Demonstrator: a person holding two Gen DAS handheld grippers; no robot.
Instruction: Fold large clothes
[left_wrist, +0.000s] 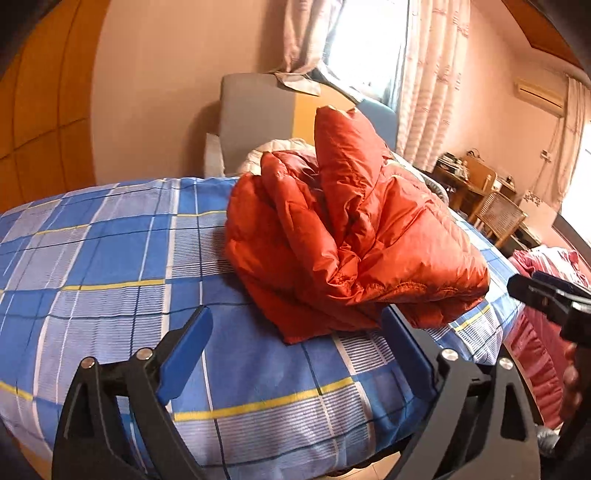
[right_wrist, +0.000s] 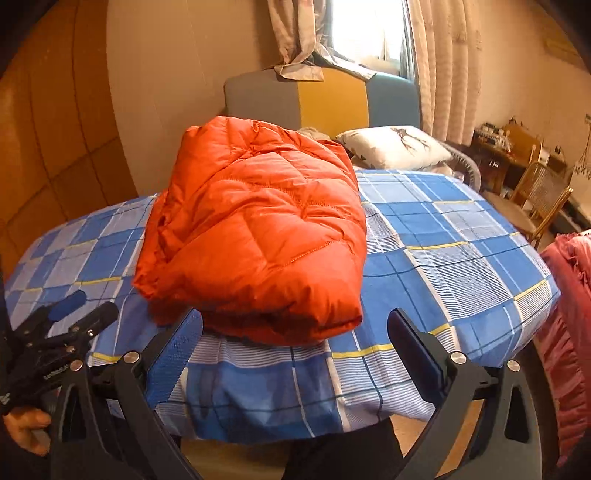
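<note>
One orange jacket (right_wrist: 255, 229), one pillow (right_wrist: 395, 146), two tongs (left_wrist: 295, 354) (right_wrist: 291, 350).

Orange puffer jacket (right_wrist: 255, 229): quilted synthetic cloth, slight sheen, stitched seams. Bed sheet (right_wrist: 461, 258): matt woven checked cotton. Right gripper (right_wrist: 295, 354): matt black plastic, blue textured pads, bright metal rivets. Chair (right_wrist: 543, 199): varnished wood.

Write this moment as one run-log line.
orange jacket: folded on bed | left gripper: open, empty | right gripper: open, empty
</note>
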